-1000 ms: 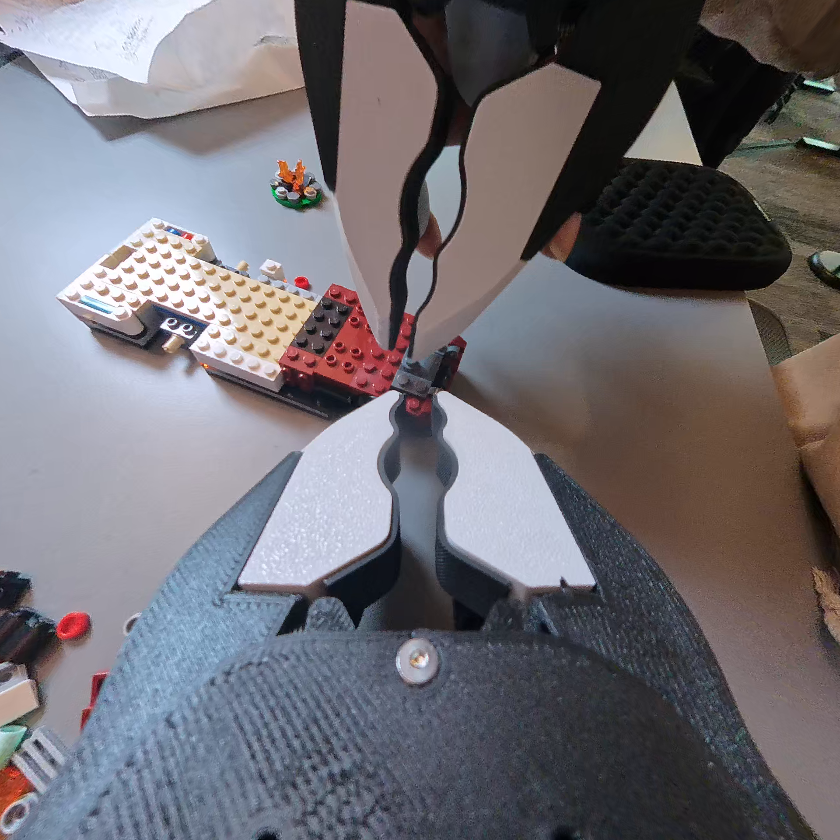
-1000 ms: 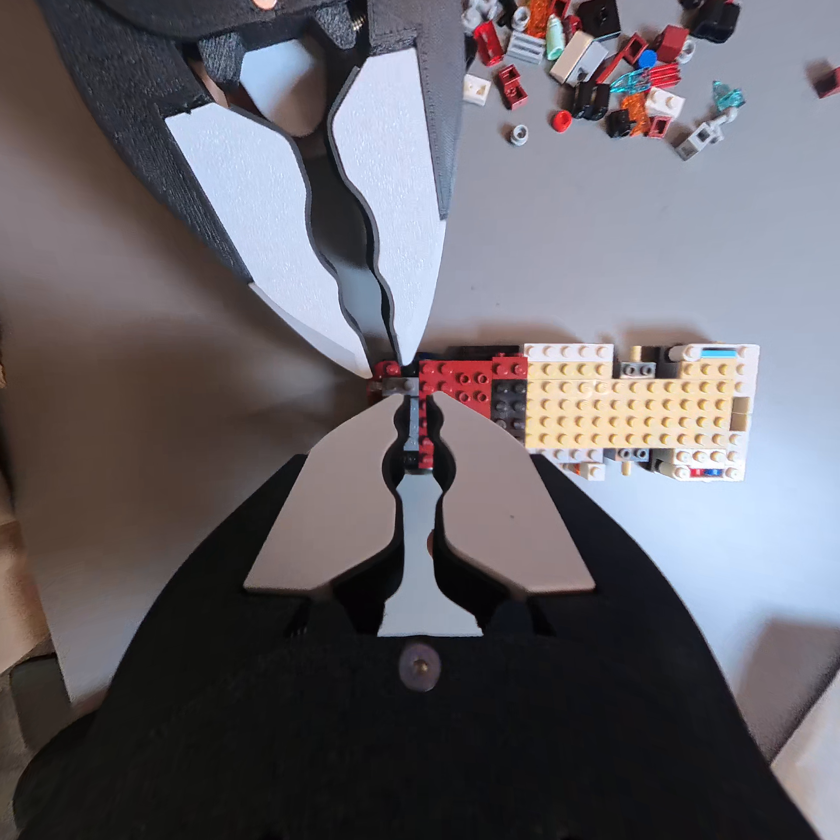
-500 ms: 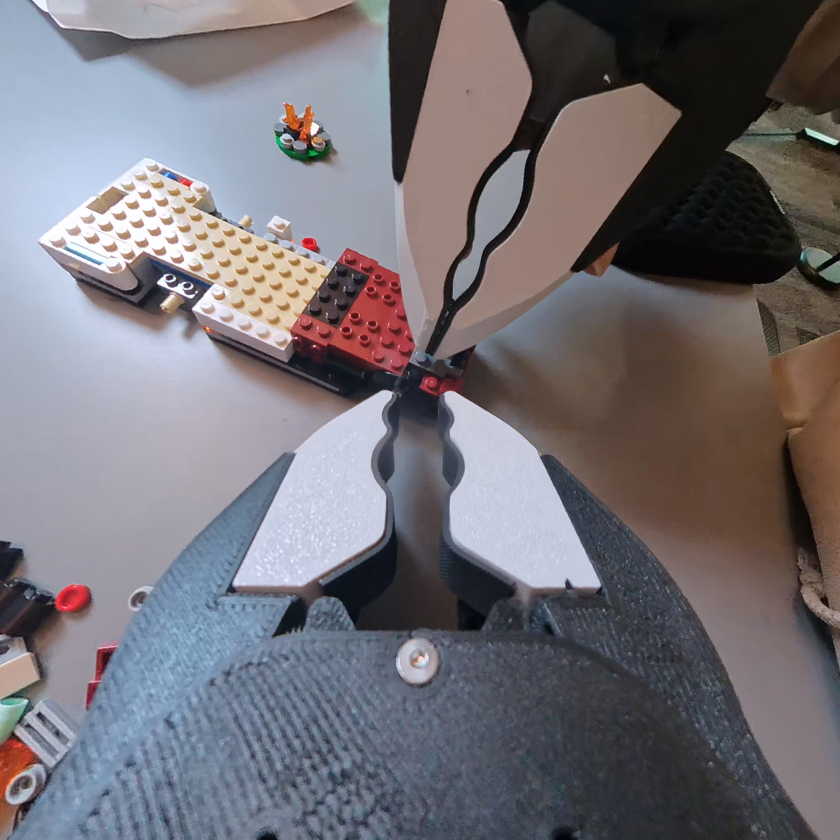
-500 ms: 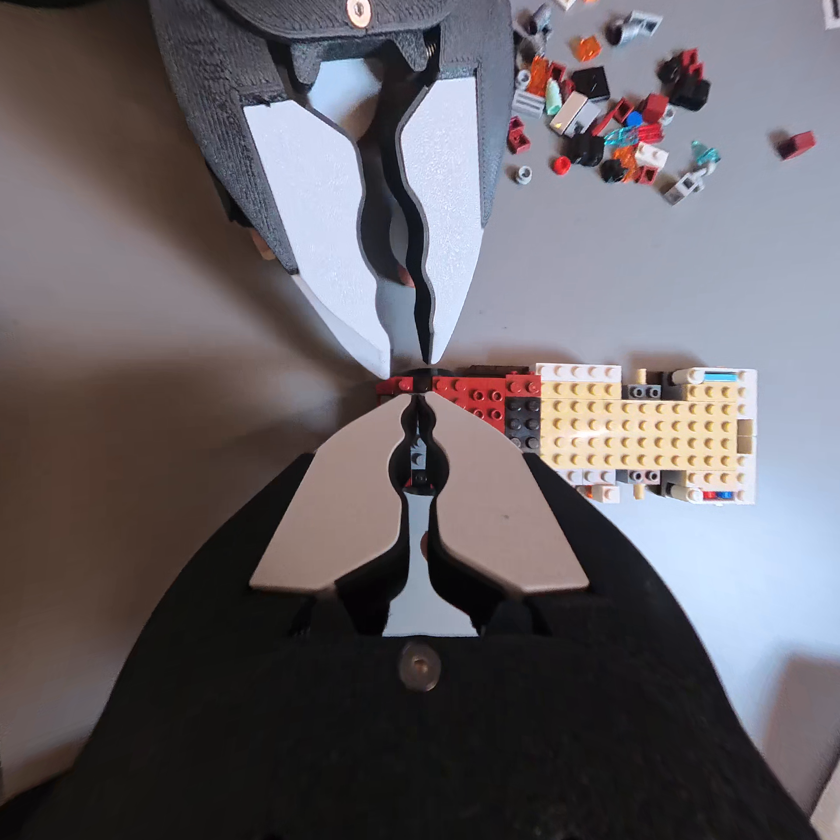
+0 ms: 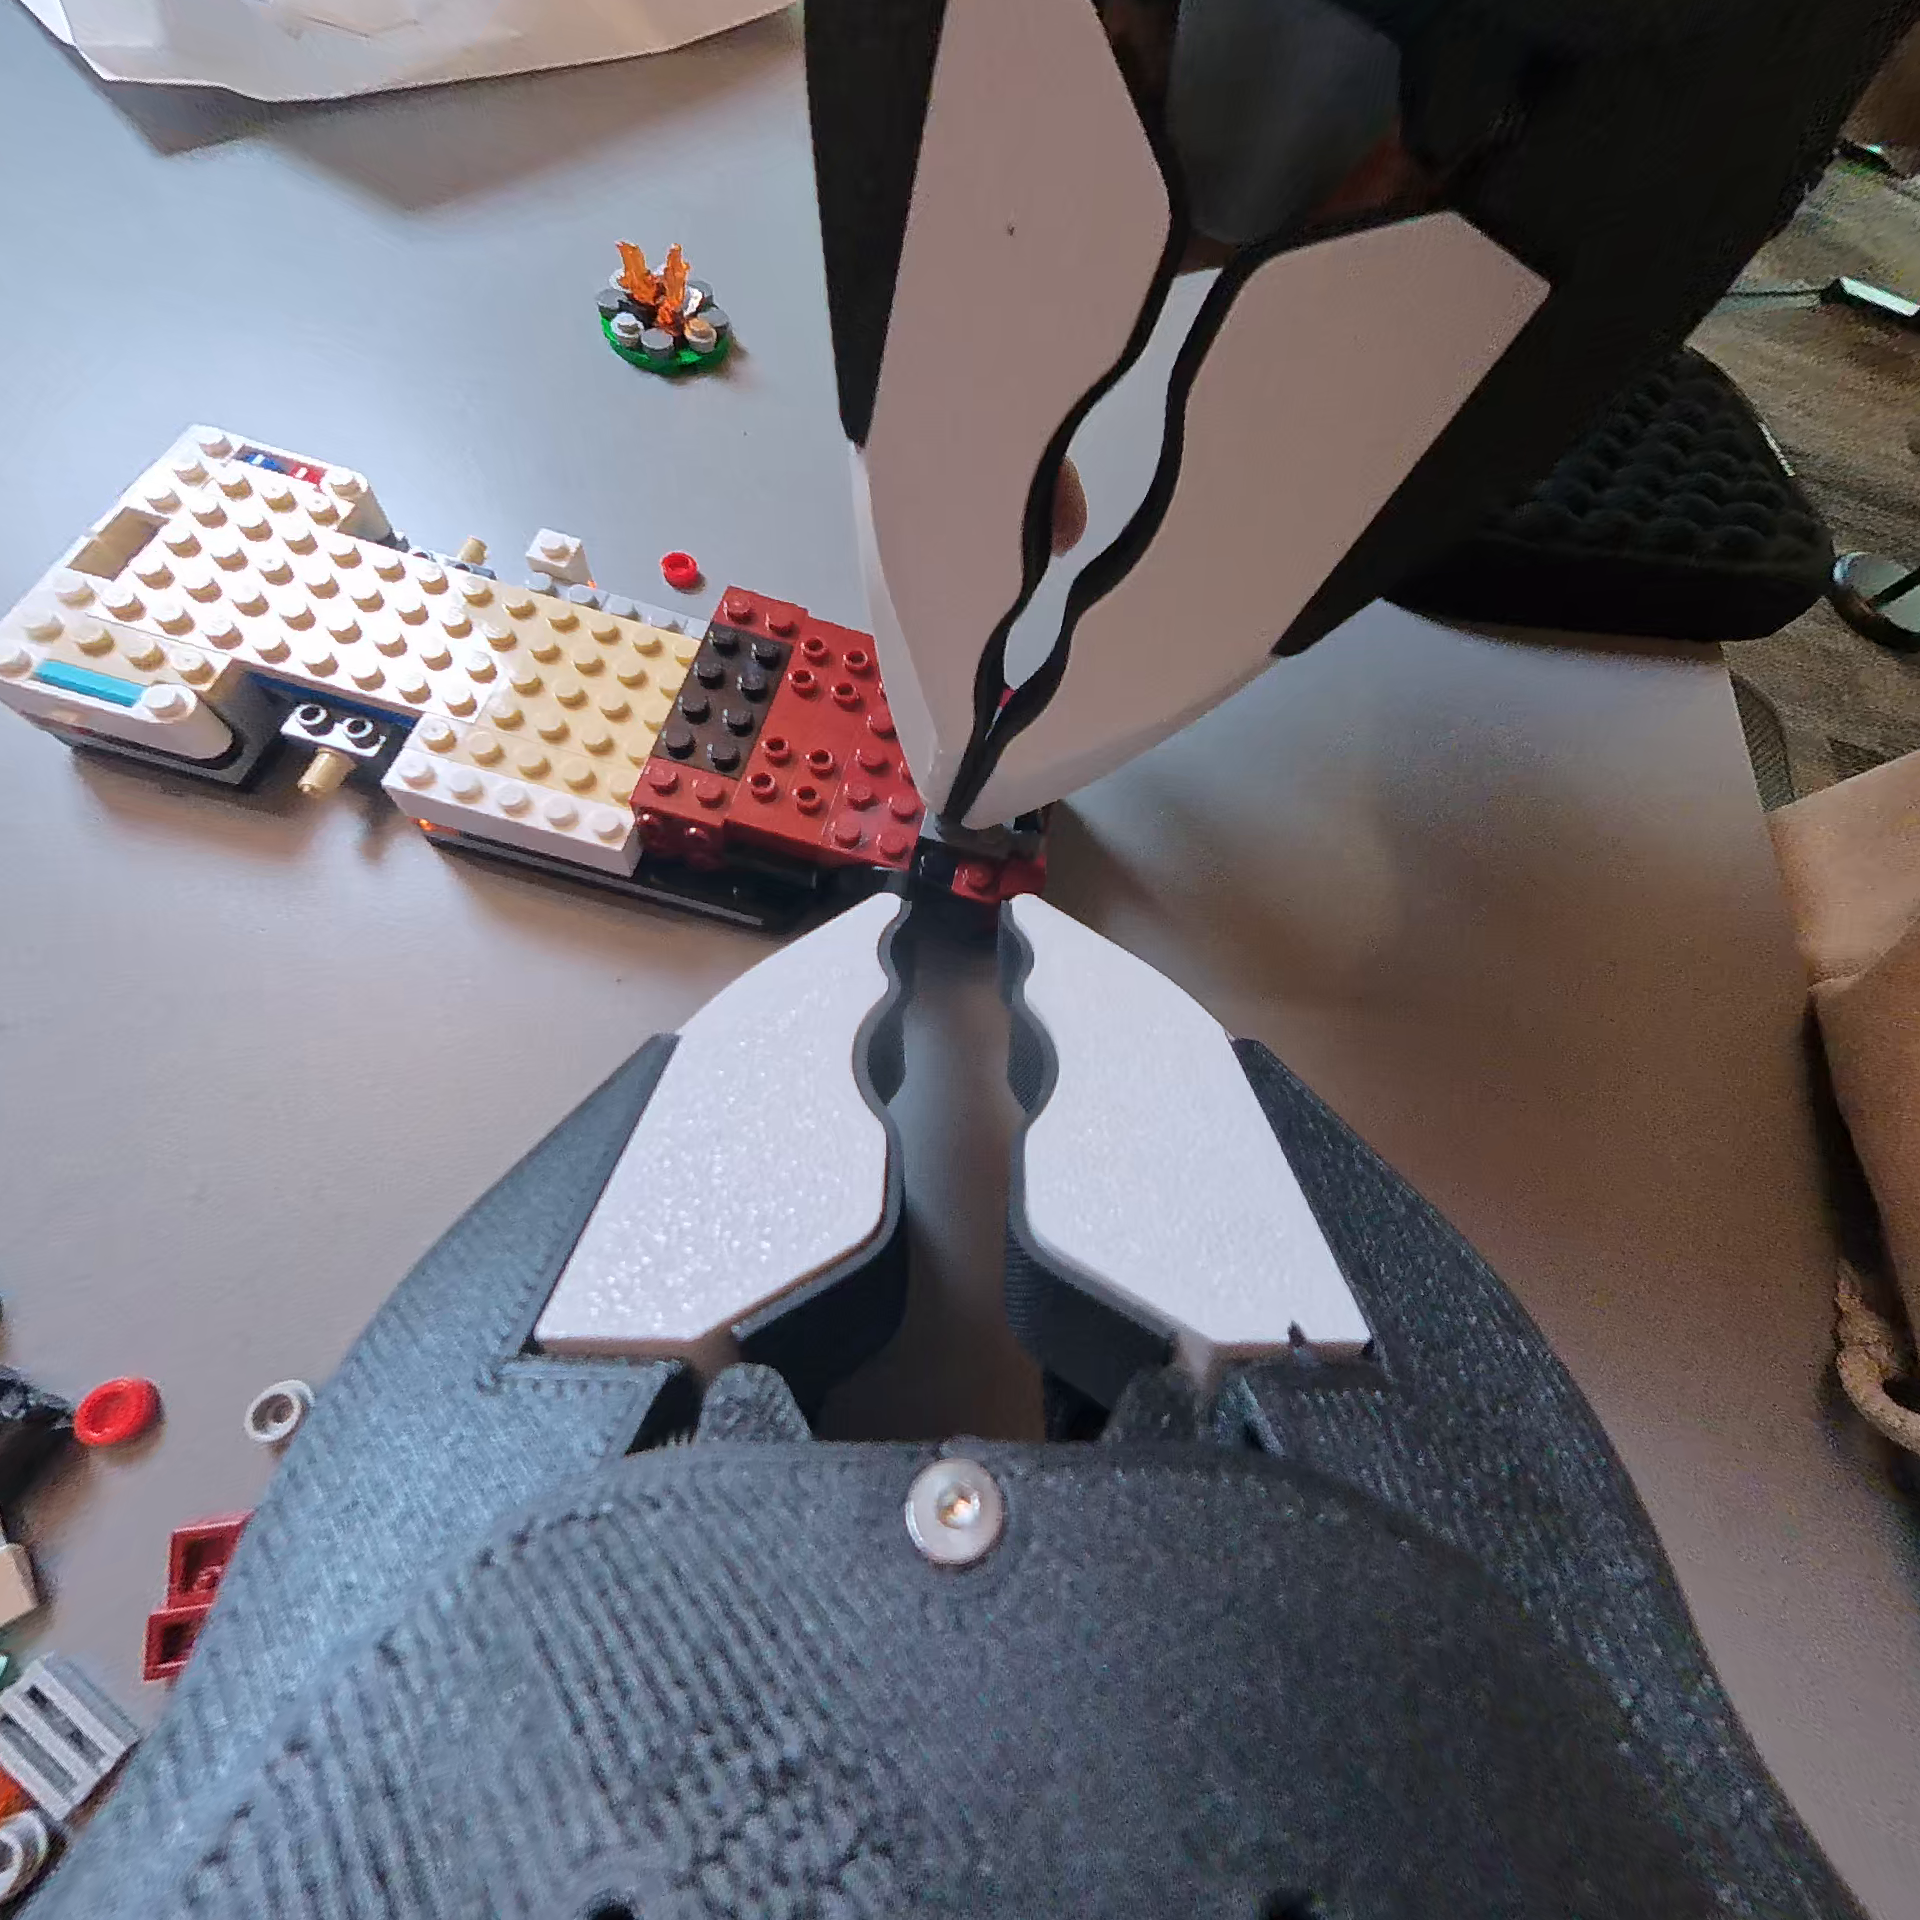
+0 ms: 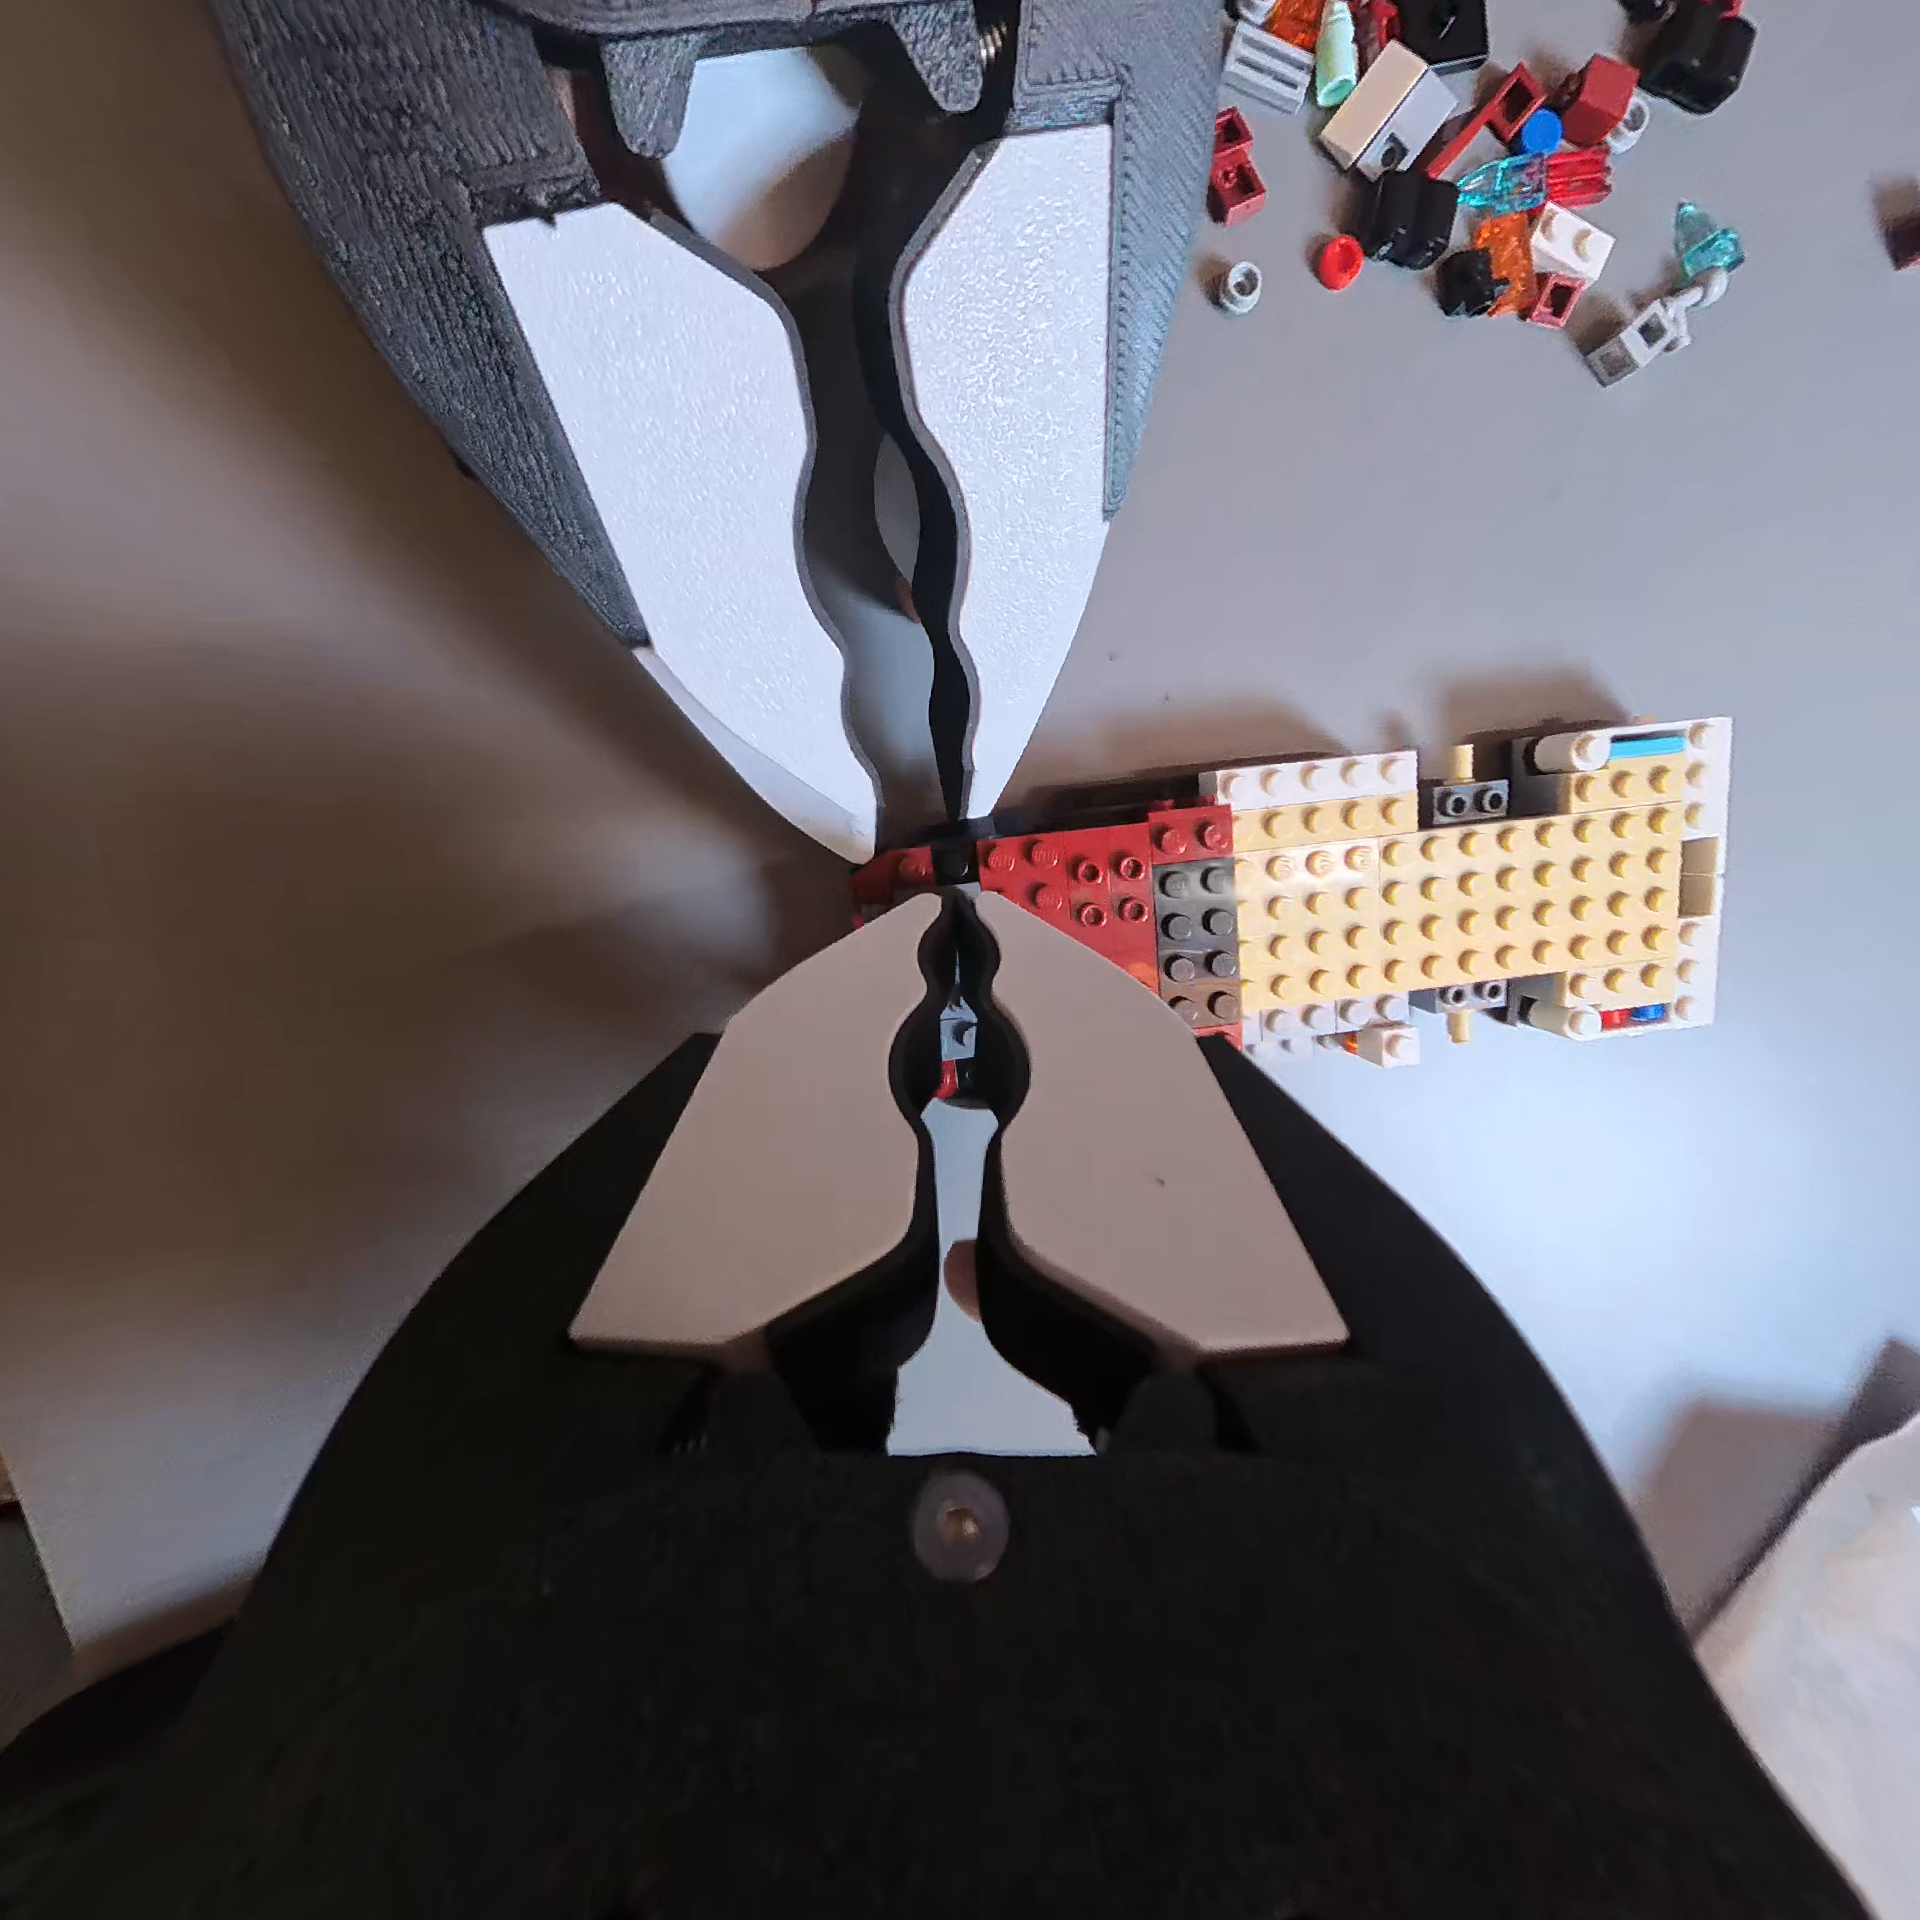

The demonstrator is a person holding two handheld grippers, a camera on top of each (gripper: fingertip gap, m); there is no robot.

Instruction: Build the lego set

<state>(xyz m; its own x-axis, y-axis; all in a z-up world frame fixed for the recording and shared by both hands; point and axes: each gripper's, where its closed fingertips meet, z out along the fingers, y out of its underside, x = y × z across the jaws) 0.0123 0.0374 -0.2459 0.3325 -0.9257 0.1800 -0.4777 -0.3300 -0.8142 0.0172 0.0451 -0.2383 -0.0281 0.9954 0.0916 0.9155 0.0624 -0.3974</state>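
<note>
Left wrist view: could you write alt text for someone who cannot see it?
Two grippers meet tip to tip at the dark red end of a flat brick model on a grey table: the left gripper from below, jaws slightly apart, the right gripper from above. Loose bricks lie at left.

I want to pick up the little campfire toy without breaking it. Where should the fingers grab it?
Probably best by the round green base, coming straight down from above with one finger on each side of its rim. The campfire stands upright and alone on the grey table, so both sides are free. The orange flames on top look thin, so pinching them might pull them off.
</note>
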